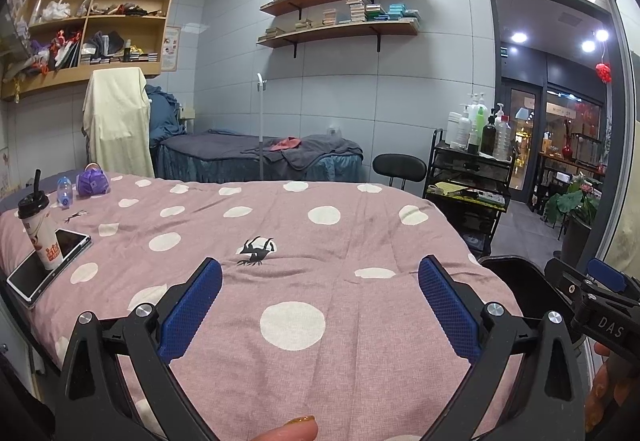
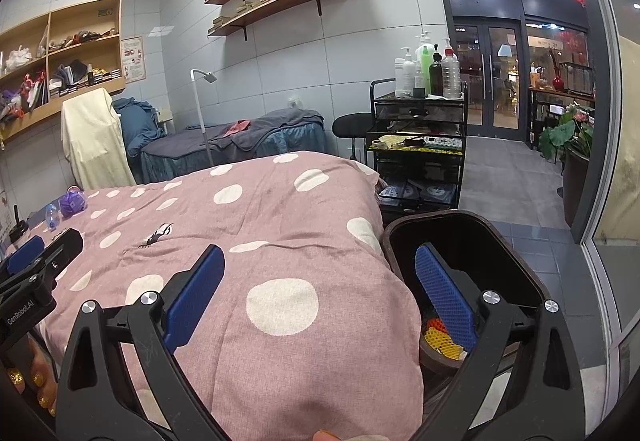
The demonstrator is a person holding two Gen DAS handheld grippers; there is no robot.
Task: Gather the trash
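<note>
A pink polka-dot quilt (image 1: 320,241) covers the bed. On its far left stand a drink cup with a black lid and straw (image 1: 40,233), a small clear plastic bottle (image 1: 64,192) lying down, and a crumpled purple wrapper (image 1: 92,183). A dark bin (image 2: 460,261) stands at the bed's right side, with yellow and orange netting (image 2: 438,337) inside. My left gripper (image 1: 320,305) is open and empty above the quilt's near part. My right gripper (image 2: 320,301) is open and empty; its right finger is over the bin's rim.
A tablet (image 1: 48,265) lies under the cup. A black trolley (image 2: 418,145) with bottles and a black stool (image 2: 352,125) stand beyond the bed. A second bed (image 1: 260,157), wall shelves (image 1: 340,9) and a doorway (image 1: 552,121) are further back.
</note>
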